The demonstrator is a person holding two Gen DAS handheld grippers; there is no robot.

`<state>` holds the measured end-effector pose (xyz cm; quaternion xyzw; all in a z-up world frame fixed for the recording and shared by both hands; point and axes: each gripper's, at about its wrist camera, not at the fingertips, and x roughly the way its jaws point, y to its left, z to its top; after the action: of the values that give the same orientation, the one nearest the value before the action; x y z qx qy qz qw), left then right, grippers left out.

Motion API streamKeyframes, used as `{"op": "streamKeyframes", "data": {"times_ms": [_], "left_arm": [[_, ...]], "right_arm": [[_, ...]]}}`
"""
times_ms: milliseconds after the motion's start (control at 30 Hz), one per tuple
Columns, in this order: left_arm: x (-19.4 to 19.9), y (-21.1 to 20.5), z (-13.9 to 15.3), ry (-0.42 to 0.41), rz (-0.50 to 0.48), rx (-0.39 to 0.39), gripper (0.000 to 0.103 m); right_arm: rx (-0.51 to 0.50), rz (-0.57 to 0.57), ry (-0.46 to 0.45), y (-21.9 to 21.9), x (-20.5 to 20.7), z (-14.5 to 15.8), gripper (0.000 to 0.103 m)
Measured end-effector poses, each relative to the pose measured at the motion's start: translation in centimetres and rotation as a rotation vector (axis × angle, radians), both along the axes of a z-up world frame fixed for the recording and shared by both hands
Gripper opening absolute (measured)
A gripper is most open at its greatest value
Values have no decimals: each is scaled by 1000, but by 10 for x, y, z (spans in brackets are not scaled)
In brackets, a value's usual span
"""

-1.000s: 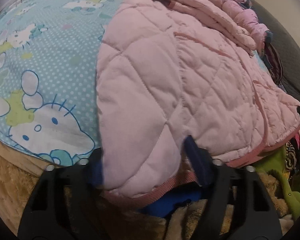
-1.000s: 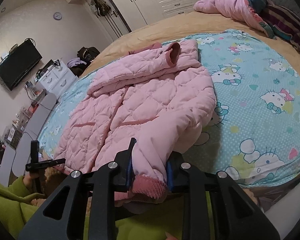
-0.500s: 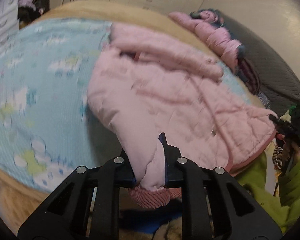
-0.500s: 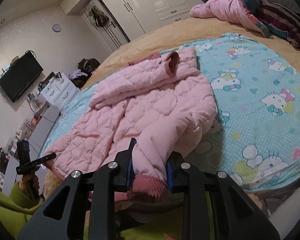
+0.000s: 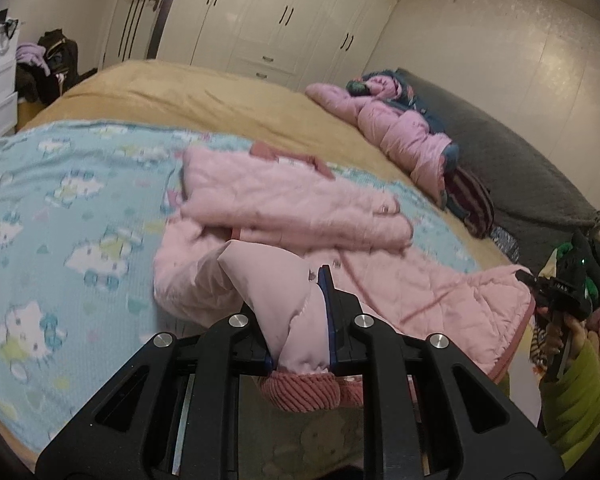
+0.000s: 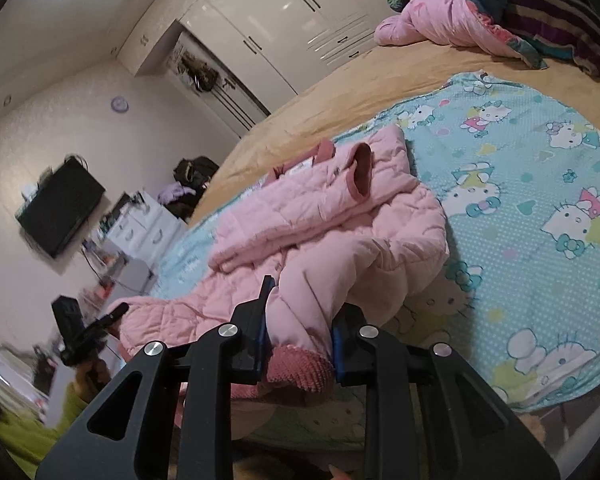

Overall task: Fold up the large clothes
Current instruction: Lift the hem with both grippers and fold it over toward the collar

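Bedroom with white wardrobes [image 5: 284, 20] along the back wall, and I'm working at the near edge of a bed [image 5: 228, 96] with a blue cartoon-cat sheet [image 5: 60, 208] over a tan cover. The pink quilted jacket [image 5: 300, 208] lies on that sheet, one sleeve already folded across the chest.

My left tool [image 5: 300, 320] is clamped on the bottom of the jacket just above its ribbed hem [image 5: 300, 392], with a wad of fabric bunched up between the pads. My right tool [image 6: 300, 320] is squeezed down on the other hem corner the same way, ribbed cuff [image 6: 296, 368] poking out behind the jaws.

What worries me from here:
- Puffy, slick fabric. Both grips are on a thick fold near the edge, so if I pull hard the padding could squish out and one corner drops.
- If one hand runs ahead of the other, the fold goes diagonal and the hem lands crooked.
- That folded sleeve [image 6: 324, 196] is only resting there, so dragging the body could slide it off.
- The sheet is loose too and might ruck up under the jacket.

The pile of other clothes [image 6: 480, 16] by the pillows is well apart, no problem there.
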<state>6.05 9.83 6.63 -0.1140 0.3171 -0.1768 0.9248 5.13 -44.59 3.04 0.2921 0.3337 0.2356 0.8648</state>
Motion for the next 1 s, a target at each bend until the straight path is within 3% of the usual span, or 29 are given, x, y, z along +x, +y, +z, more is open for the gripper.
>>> {"op": "streamKeyframes", "data": {"times_ms": [467,1000], "left_arm": [[64,5,63,-94,36,-13,10],[143,16,92,-123,106,-17,10]], "right_arm": [[47,-35,-70,-10,75,64,22],[87,-70,-86,-17,178,97,22]]}}
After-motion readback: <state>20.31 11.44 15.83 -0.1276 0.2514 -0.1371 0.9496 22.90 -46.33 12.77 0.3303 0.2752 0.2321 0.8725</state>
